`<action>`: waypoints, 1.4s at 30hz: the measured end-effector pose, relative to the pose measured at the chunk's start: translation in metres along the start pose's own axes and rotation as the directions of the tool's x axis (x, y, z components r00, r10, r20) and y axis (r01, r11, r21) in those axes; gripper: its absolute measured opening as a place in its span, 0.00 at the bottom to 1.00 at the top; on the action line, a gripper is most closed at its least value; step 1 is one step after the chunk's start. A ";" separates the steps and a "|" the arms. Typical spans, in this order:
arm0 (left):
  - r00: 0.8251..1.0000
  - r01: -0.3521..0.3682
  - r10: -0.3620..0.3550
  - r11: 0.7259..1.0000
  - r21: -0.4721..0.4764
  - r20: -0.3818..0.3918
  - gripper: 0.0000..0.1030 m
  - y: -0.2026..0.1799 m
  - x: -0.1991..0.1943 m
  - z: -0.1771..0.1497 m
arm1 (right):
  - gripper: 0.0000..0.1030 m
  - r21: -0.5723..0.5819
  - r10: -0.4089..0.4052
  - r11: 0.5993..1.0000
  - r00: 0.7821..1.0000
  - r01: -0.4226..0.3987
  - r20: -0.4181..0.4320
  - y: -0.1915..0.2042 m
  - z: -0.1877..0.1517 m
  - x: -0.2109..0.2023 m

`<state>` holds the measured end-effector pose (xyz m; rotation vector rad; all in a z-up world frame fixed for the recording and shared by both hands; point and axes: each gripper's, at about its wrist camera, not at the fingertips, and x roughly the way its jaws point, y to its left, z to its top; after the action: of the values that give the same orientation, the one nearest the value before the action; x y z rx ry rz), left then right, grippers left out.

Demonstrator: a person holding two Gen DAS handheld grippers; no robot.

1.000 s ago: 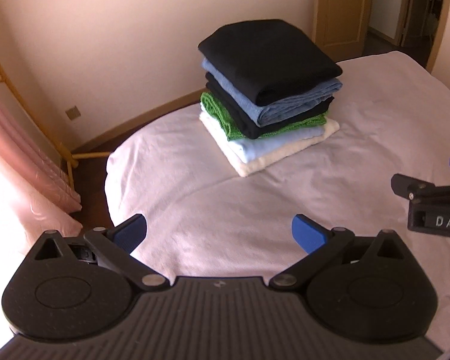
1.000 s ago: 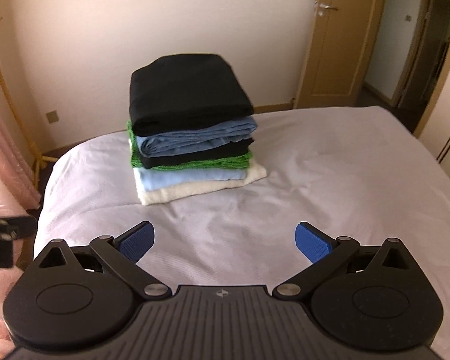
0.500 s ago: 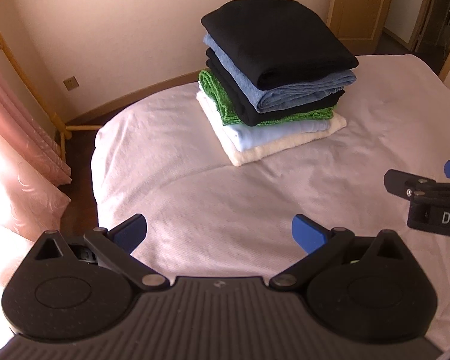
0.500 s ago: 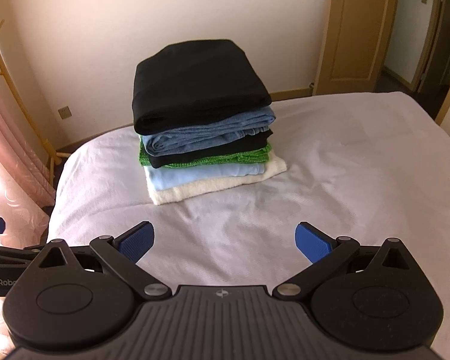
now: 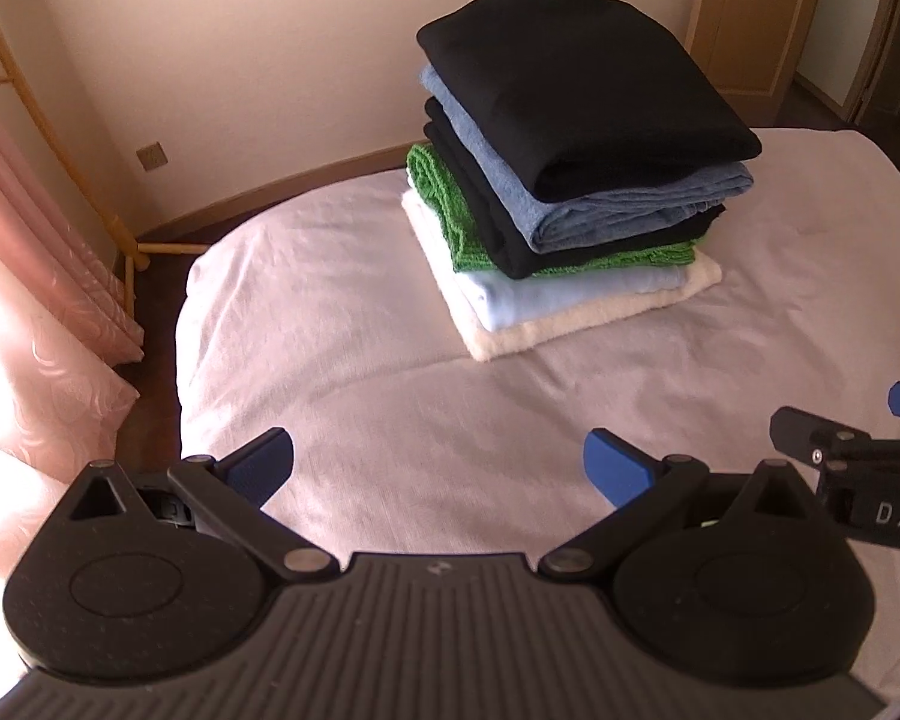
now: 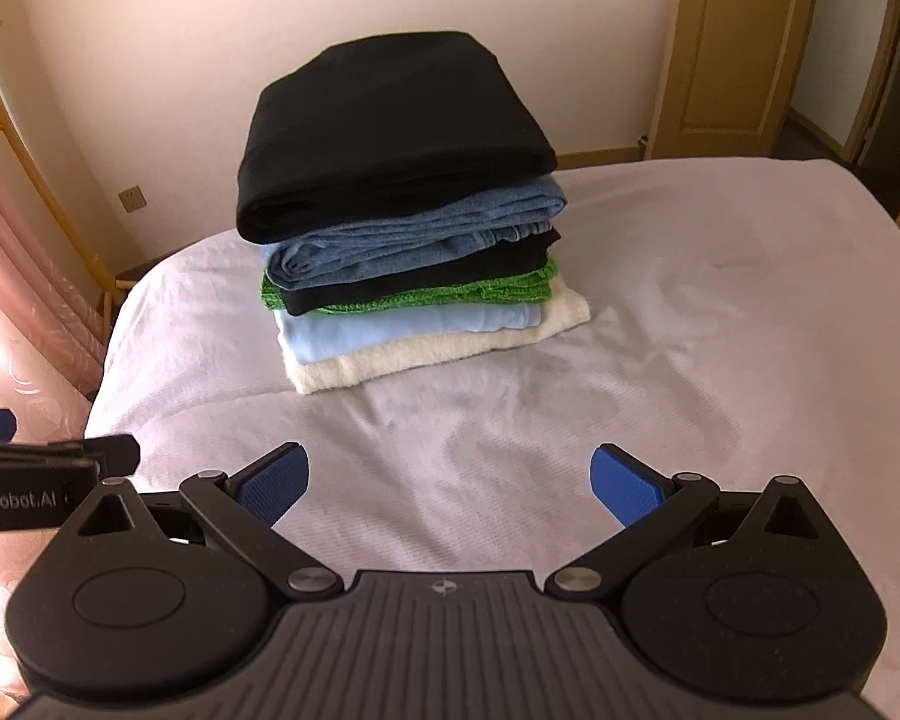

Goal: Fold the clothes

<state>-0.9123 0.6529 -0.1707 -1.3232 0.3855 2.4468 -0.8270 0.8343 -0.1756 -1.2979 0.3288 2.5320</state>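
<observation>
A stack of several folded clothes [image 5: 576, 180] sits on the white bed [image 5: 342, 372]: black on top, then blue denim, black, green, light blue and cream at the bottom. It also shows in the right wrist view [image 6: 408, 210]. My left gripper [image 5: 438, 468] is open and empty, above the sheet in front of the stack. My right gripper [image 6: 450, 480] is open and empty, also short of the stack. The right gripper's body shows at the right edge of the left wrist view [image 5: 858, 468]. The left gripper's body shows at the left edge of the right wrist view [image 6: 48, 468].
A pink curtain [image 5: 36, 324] and a wooden rack [image 5: 60, 138] stand left of the bed. A wooden door [image 6: 744, 42] is at the back right. The bed's corner edge [image 5: 186, 324] drops to dark floor on the left.
Both grippers have moved closer to the stack of folded clothes, which now looks larger in both views. Both stay open and empty.
</observation>
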 end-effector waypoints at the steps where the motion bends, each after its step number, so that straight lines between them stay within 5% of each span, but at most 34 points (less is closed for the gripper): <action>1: 1.000 -0.005 0.005 1.000 0.008 0.004 0.99 -0.001 0.003 0.001 | 1.00 0.003 0.002 1.000 1.000 -0.002 -0.005 -0.001 0.001 0.003; 42: 1.000 -0.001 -0.002 0.993 0.118 0.024 0.99 -0.019 0.052 0.037 | 1.00 0.118 0.041 0.992 0.998 -0.036 -0.043 -0.013 0.023 0.058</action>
<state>-0.9593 0.6923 -0.1969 -1.2438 0.5153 2.3971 -0.8719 0.8620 -0.2108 -1.3179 0.5093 2.4762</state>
